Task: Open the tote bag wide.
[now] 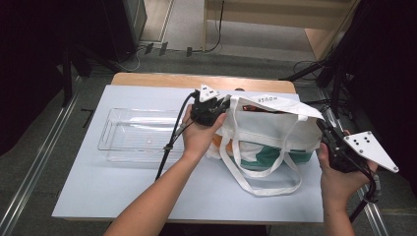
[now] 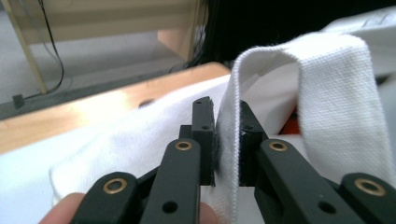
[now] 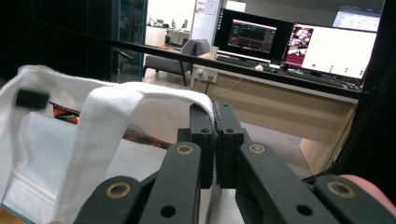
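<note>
Both grippers' jaws clench the white tote bag (image 1: pixel 268 130) rim, printed "HOUSE" upside down, beside a clear tray (image 1: pixel 137 135).

Tote bag (image 1: pixel 265 132) lies on desk (image 1: pixel 123 191), right half. Tray (image 1: pixel 135 132) sits on desk just left of bag. Left gripper (image 1: pixel 223 104) at bag's left top edge, right gripper (image 1: pixel 324 129) at bag's right edge. Bag handle loop (image 1: pixel 268 184) trails toward near desk edge.

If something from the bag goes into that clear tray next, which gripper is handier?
Probably the left gripper: it sits right beside the clear tray. The right gripper holds the bag at its far edge.
</note>
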